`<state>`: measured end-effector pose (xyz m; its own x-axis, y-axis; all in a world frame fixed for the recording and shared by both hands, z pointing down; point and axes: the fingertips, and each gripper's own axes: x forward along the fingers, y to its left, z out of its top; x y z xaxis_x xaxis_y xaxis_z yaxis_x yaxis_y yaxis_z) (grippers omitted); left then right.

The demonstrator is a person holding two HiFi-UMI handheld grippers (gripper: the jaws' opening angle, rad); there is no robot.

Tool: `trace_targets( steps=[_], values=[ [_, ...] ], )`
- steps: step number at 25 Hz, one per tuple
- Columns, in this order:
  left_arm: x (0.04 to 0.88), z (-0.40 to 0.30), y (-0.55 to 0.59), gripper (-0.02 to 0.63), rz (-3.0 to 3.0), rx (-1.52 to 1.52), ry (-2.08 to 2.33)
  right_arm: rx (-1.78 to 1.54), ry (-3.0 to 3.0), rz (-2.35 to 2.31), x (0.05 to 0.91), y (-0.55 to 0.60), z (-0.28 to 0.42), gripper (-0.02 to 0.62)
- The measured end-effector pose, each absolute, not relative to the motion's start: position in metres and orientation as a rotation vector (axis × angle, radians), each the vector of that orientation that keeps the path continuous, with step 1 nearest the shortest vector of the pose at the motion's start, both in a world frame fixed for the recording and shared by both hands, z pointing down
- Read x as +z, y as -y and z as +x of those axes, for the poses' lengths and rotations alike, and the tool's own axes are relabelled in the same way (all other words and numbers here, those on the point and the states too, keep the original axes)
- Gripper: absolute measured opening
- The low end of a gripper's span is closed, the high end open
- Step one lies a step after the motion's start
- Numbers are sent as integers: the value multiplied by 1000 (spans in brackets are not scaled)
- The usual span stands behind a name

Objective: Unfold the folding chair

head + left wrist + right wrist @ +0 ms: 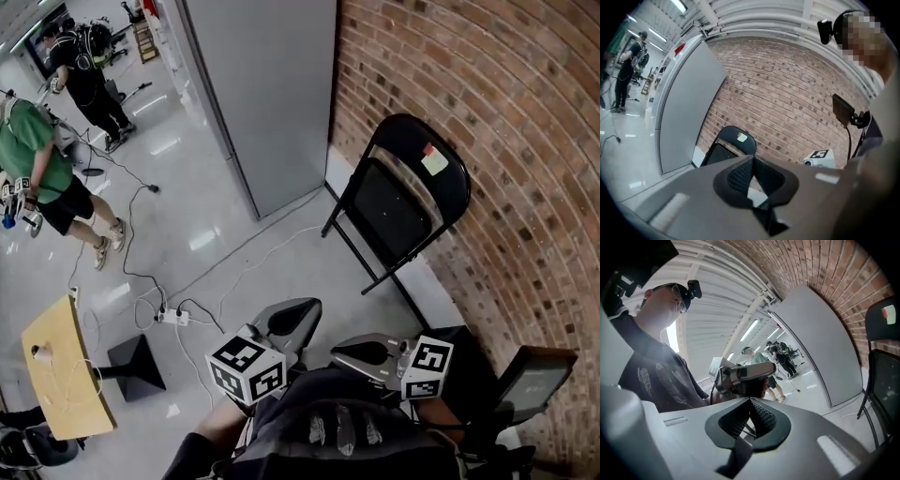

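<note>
Near left on the floor stands a small wooden table [58, 375]. Beyond it a power strip [172, 318] trails cables over the shiny floor [187, 216].

The left gripper [292, 315] is held low in the near middle. Its fingers [738, 176] are pressed together with nothing between them. Just to its right, the right gripper [362, 352] is the same: its fingers [761, 417] meet and hold nothing.

Further right and well apart from both grippers, the folding chair [398, 141] leans against the brick wall [525, 141]. It is still folded, with the seat flat up against the backrest.

I judge this to be the approach, so no unfolding has begun. The next move calls for spreading both pairs of fingers and carrying them across to the chair. One gripper would probably steady the top of the backrest. The other would catch the seat's front edge and swing it down and away from the wall. The chair may first need tipping clear of the wall so its legs can open.
</note>
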<state>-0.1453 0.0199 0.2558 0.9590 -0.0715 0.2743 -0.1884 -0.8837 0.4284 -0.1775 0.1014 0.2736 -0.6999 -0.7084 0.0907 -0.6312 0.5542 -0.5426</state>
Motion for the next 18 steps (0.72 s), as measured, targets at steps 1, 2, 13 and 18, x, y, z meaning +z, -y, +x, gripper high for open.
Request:
trace_targets(
  steps=[1, 2, 13, 18],
  values=[
    [259, -149, -12, 2, 2627, 342, 182, -852, -2655, -1161, 274, -94, -180, 2],
    [263, -154, -4, 2, 2606, 339, 179, -864, -2660, -1184, 275, -86, -182, 2],
    [270, -162, 71, 2, 2574, 285, 42, -929, -2709, -1522, 292, -24, -197, 2],
    [278, -150, 82, 2, 2560, 298, -46, -979, -2617, -1660, 297, -14, -182, 2]
  ],
)
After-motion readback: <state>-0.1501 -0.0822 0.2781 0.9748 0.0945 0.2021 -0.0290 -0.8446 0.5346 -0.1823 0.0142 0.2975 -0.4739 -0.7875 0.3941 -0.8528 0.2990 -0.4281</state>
